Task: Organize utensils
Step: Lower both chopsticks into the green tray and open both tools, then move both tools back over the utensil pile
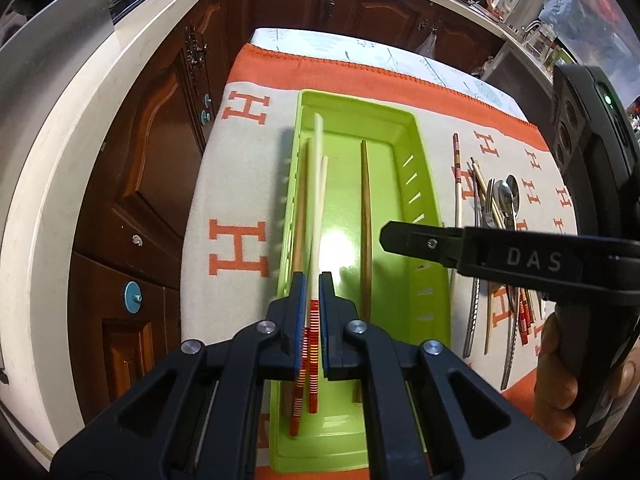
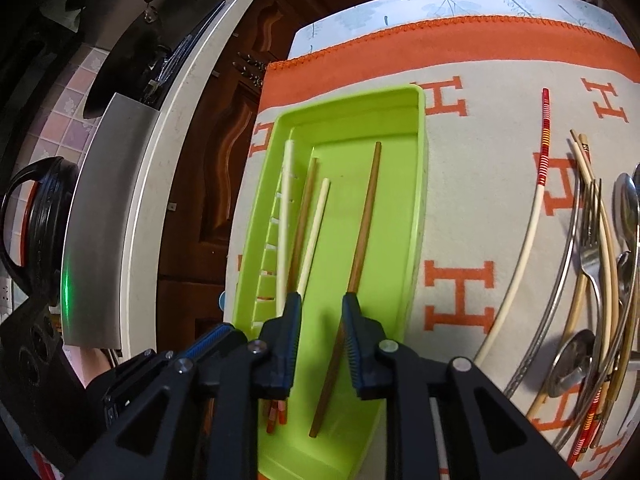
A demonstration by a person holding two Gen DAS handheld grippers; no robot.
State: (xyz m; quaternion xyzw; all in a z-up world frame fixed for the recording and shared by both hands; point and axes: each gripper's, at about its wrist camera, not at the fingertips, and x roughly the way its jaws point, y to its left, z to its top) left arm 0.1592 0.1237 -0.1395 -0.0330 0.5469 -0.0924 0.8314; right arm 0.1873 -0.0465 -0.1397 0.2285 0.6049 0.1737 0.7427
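Far left: pale countertop edge [image 1: 36, 184] over dark wooden cabinet doors [image 1: 160, 152].

Centre left: green plastic tray [image 1: 416, 152] lying lengthwise on a cream blanket with orange H pattern [image 1: 238, 248]. In tray, seen from right wrist camera, left to right: cream chopstick [image 2: 285, 216] against the slotted left wall, brown chopstick [image 2: 304, 216], second cream chopstick [image 2: 316, 232], lone brown wooden chopstick [image 2: 362, 224] apart on the right.

Left gripper [image 1: 314, 284]: directly over tray's near left part, jaws drawn nearly together around a cream chopstick with red-striped handle [image 1: 318, 200]; actual pad contact hard to confirm, narrow slivers visible at each side. Shaft blurred, running forward from the fingers along the tray, tip near far end. Second red-striped handle [image 1: 298, 396] lying beneath it.

Right gripper [image 2: 320, 300]: jaws apart, nothing between them, hovering over tray's near end; lone brown chopstick passing just under the right finger [image 2: 354, 320]. In left wrist view, its black finger crossing above tray's right wall.

Right of tray: red-striped cream chopstick [image 2: 536, 208] alone on blanket. Further right, unsorted heap: pale chopsticks [image 2: 588, 176], fork [image 2: 592, 256], spoons [image 2: 628, 204], metal chopsticks [image 2: 560, 276].

Far right: a hand [image 1: 560, 376] gripping the right device's handle.
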